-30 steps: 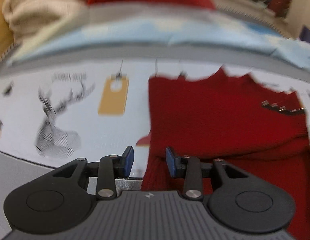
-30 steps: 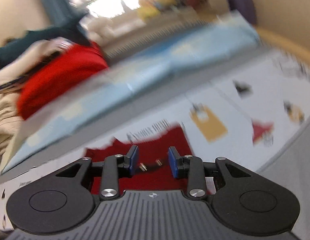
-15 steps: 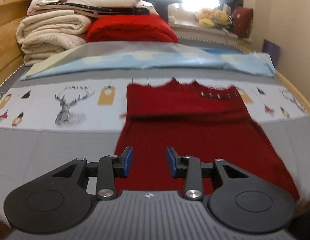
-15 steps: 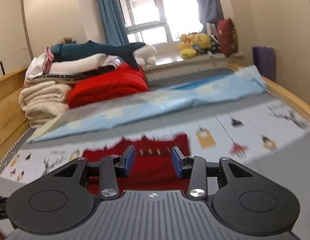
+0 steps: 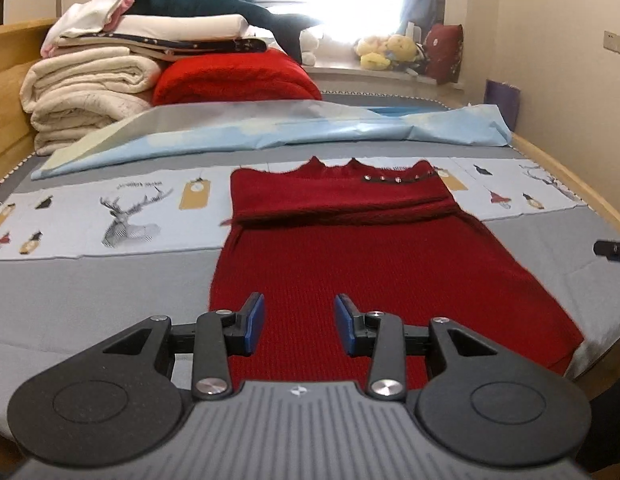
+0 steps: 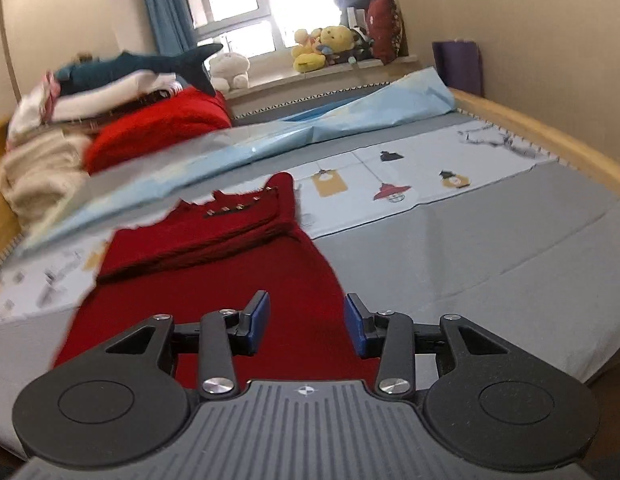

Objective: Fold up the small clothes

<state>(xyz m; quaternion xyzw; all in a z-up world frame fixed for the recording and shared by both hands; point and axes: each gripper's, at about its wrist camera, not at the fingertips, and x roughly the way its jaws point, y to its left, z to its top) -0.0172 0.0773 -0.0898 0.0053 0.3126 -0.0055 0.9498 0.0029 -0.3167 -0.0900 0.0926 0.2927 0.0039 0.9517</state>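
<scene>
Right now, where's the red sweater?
The red sweater lies flat mid-bed in both wrist views, its far end folded over on the printed sheet, in front of the light blue cover.

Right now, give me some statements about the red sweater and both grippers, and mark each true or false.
1. The red sweater lies on the bed with its far end folded over. True.
2. The left gripper is clamped on the sweater. False: it is open, with nothing pinched.
3. The right gripper is open and holds nothing. True.
4. A plush shark lies on the sweater. False: it tops the pile of folded bedding.
</scene>
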